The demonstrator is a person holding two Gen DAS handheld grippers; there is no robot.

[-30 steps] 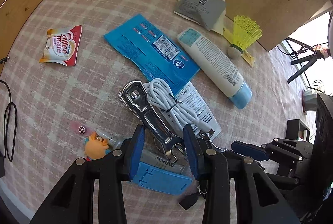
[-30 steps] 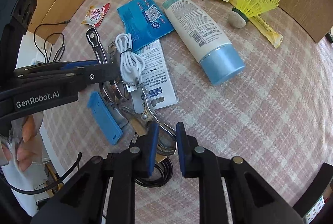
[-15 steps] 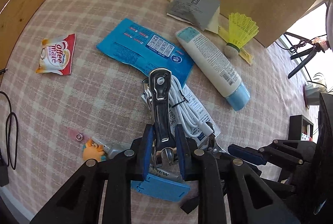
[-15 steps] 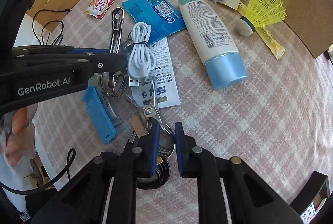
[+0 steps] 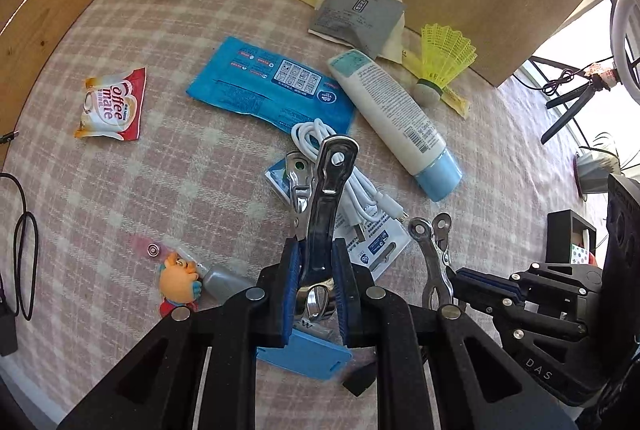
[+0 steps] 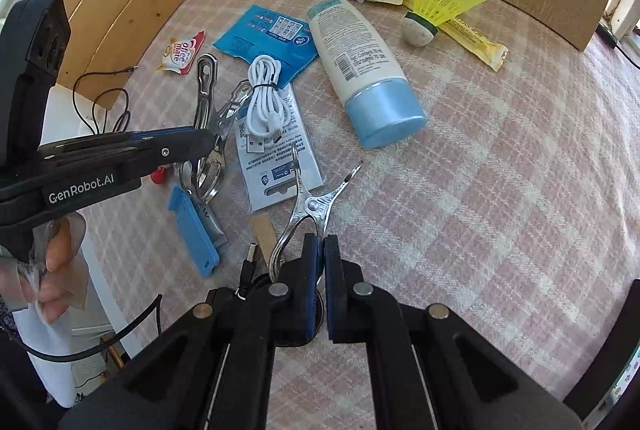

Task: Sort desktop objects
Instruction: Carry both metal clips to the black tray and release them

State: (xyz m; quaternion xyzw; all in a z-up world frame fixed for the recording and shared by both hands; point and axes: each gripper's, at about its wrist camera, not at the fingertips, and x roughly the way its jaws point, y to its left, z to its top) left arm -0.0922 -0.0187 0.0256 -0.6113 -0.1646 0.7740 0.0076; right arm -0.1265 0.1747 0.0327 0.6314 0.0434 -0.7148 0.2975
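- Left gripper (image 5: pixel 316 282): fingers closing, pinching large steel clip (image 5: pixel 326 206) by its handle end, held above the surface (image 5: pixel 120 190).
- Right gripper (image 6: pixel 320 262): fingers pressed onto small steel clip (image 6: pixel 308 206) handle.
- Both likely rigid, light, slick; grip the flat handles.

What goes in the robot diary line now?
left gripper: closing on big steel clip | right gripper: shut on small steel clip

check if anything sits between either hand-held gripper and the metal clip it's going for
Nothing does. The left hand-held gripper has its pads pressed on the large metal clip, closing on it. The right hand-held gripper is shut on the small metal clip. Both clips jut out above the white cable.
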